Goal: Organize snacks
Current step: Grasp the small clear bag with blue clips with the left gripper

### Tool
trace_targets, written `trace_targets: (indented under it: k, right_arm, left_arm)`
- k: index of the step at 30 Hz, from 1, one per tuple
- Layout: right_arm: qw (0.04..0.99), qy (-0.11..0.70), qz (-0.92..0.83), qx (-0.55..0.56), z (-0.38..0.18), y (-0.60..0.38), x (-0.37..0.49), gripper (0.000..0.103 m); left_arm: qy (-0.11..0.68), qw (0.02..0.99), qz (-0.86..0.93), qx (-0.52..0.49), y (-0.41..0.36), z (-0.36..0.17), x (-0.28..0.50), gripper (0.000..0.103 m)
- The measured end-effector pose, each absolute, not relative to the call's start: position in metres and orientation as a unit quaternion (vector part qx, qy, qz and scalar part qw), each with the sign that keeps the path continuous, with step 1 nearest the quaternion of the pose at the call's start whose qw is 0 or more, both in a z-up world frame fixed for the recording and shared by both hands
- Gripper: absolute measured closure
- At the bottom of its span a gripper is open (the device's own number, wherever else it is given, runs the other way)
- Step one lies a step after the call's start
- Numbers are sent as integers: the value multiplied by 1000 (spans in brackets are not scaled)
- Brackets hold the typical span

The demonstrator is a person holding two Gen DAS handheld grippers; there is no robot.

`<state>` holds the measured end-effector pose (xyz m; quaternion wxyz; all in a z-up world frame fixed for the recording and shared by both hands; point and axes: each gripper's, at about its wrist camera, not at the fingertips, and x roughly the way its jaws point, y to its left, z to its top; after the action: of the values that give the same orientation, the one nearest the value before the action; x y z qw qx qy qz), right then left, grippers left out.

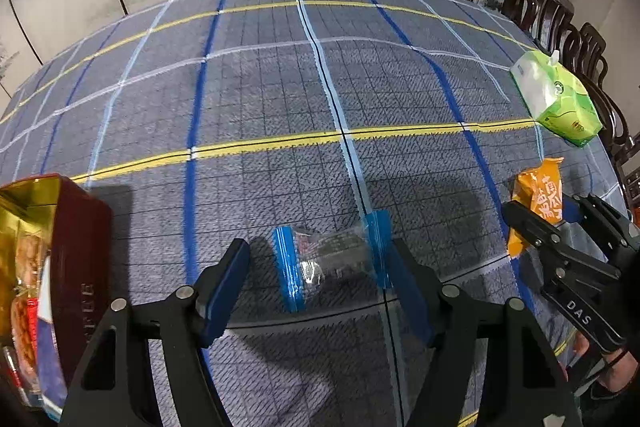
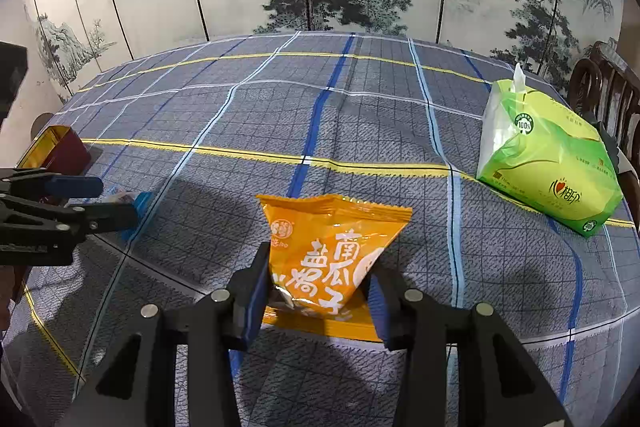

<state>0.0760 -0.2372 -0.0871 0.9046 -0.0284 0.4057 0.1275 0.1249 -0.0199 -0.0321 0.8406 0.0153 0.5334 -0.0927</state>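
Clamped between the pads of the right gripper [image 2: 318, 291] is an orange snack packet [image 2: 334, 251], low over the checked tablecloth [image 2: 360, 131]. Straddled by the unclenched left gripper [image 1: 316, 279], untouched, is a blue-edged clear packet [image 1: 332, 259]. Farther off are a red tin [image 1: 80, 227] and a green tissue pack [image 2: 548, 167].

We are looking down both fingers, close over table [image 1: 280, 87]; both views sharing tissue pack [image 2: 548, 163], orange packet [image 1: 538, 203].
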Motion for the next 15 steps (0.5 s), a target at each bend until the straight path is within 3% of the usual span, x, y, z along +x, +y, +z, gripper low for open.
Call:
trace_targets:
  k: [3,5,10,12,15]
  right_arm:
    - [905,406,128,-28,-87,-237,76,59]
    - [905,406,128,-28,-87,-237,76,59]
    - [904,406,127,-29,-87,-237,76,59]
    - [904,406,128,-28,-87,-237,76,59]
    - [904,406,128,-29,-87,-237,76,59]
  left_arm:
    - [531,842,-95,14,-20,-33,125,48]
    - [530,842,-99,17,-21,-32,124,60]
    - [530,842,-103,9,-18,-30,125,67]
    - [529,842,-109,4,-18,-29,123,78]
    - [529,842,-106,5,-16,-28,121,78]
